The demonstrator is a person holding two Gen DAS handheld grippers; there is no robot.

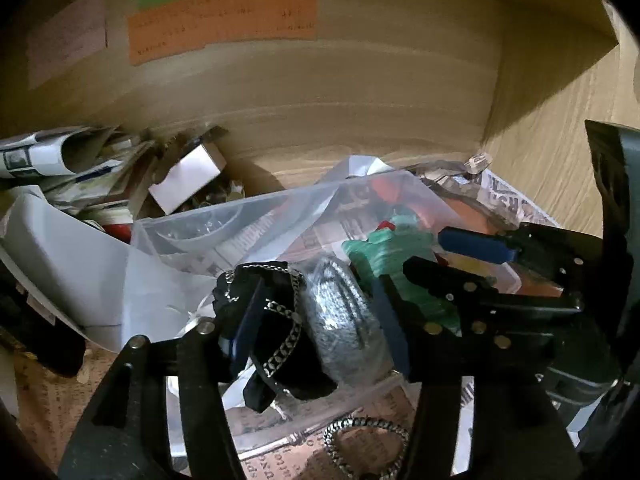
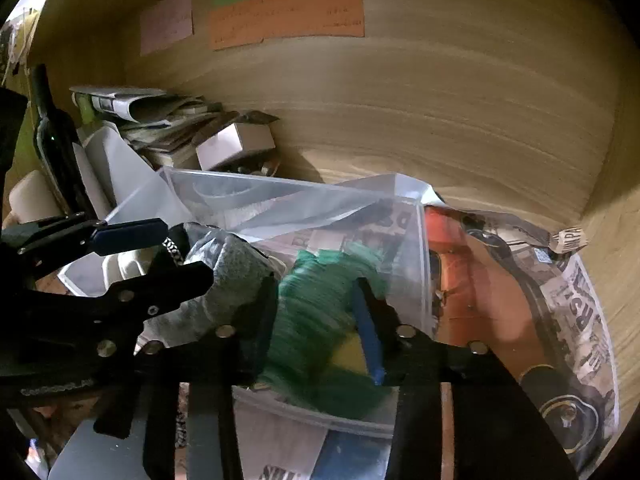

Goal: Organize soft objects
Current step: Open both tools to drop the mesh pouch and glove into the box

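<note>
Writing on the orange note [image 1: 224,22] on the back panel too blurred to read. Green scrubber [image 2: 316,312] between my right fingers smeared by motion; its lower edge is hidden behind the gripper frame. Grey bundle [image 1: 344,320] half covered by the black chained piece [image 1: 276,320]. Bottle [image 2: 54,136] partly hidden behind my left gripper [image 2: 160,248]. Newspaper [image 2: 580,320] runs off frame.

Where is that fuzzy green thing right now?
The fuzzy green thing sits between the right gripper's fingers in the right wrist view, at the clear plastic bag, just right of the grey bundle.

Wooden surface [image 2: 400,176], apparently newspaper-covered [image 2: 588,320]
</note>
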